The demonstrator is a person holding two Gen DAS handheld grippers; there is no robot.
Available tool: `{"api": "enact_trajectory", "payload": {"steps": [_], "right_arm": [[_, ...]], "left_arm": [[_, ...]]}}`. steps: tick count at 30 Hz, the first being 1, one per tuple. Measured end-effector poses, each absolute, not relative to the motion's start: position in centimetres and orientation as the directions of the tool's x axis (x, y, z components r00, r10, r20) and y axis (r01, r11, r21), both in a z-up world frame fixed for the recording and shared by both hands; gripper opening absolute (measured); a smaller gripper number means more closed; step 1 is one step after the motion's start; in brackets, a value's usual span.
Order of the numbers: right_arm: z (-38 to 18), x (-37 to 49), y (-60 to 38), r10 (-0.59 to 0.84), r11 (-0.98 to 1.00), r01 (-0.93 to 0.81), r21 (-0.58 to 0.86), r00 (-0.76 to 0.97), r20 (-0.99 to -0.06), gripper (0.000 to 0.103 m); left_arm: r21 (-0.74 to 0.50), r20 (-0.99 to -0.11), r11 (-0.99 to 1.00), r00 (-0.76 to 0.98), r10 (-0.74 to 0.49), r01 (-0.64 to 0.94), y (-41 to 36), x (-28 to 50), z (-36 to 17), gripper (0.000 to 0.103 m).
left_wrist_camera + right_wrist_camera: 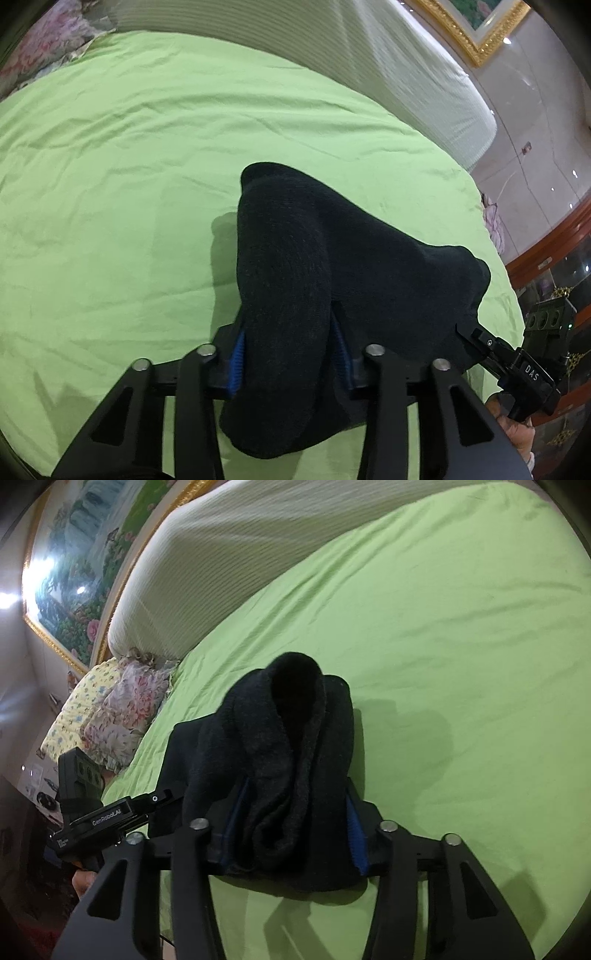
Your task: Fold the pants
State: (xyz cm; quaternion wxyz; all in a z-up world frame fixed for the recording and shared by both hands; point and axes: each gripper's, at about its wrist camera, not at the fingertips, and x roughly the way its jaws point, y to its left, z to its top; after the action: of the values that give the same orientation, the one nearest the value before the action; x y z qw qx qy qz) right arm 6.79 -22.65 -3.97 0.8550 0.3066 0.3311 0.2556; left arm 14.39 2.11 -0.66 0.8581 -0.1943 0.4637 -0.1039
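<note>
The black pants [332,258] hang bunched between both grippers above the green bed sheet [110,184]. My left gripper [288,354] is shut on a thick fold of the pants, with its blue pads pressed against both sides. My right gripper [291,827] is shut on another bunched fold of the pants [288,738]. The right gripper also shows in the left wrist view [476,343] at the pants' right end. The left gripper shows in the right wrist view [162,797] at the pants' left end. The fingertips are hidden by cloth.
A white ribbed headboard cushion [388,66] runs along the far side of the bed. Floral pillows [110,716] lie at one end. A gold-framed painting [74,572] hangs on the wall. A wooden cabinet [554,258] stands beyond the bed's edge.
</note>
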Motion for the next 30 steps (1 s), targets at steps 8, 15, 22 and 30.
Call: {"api": "enact_trajectory", "payload": {"steps": [8,15,22,30], "right_arm": [[-0.3,7.2,-21.0,0.656,0.677,-0.317,0.664,0.669,-0.349,0.041],[2.8,11.0,-17.3,0.692,0.665,-0.405,0.627,0.650,-0.313,0.041],[3.8,15.4,-13.2,0.721,0.655,-0.448,0.608,0.613,-0.325,0.041],[2.2,17.7,-11.0,0.735,0.651,-0.444,0.615,0.572,-0.365,0.041]], "left_arm": [[-0.462,-0.699,0.887,0.605,-0.381,0.024,3.7,13.4,2.9,0.030],[-0.457,-0.669,0.889,0.669,-0.324,-0.026,8.4,14.3,5.4,0.030],[-0.435,-0.678,0.895,0.690,-0.253,-0.099,12.3,16.2,5.3,0.030],[-0.434,-0.711,0.885,0.668,-0.221,-0.169,15.1,18.7,2.8,0.030]]}}
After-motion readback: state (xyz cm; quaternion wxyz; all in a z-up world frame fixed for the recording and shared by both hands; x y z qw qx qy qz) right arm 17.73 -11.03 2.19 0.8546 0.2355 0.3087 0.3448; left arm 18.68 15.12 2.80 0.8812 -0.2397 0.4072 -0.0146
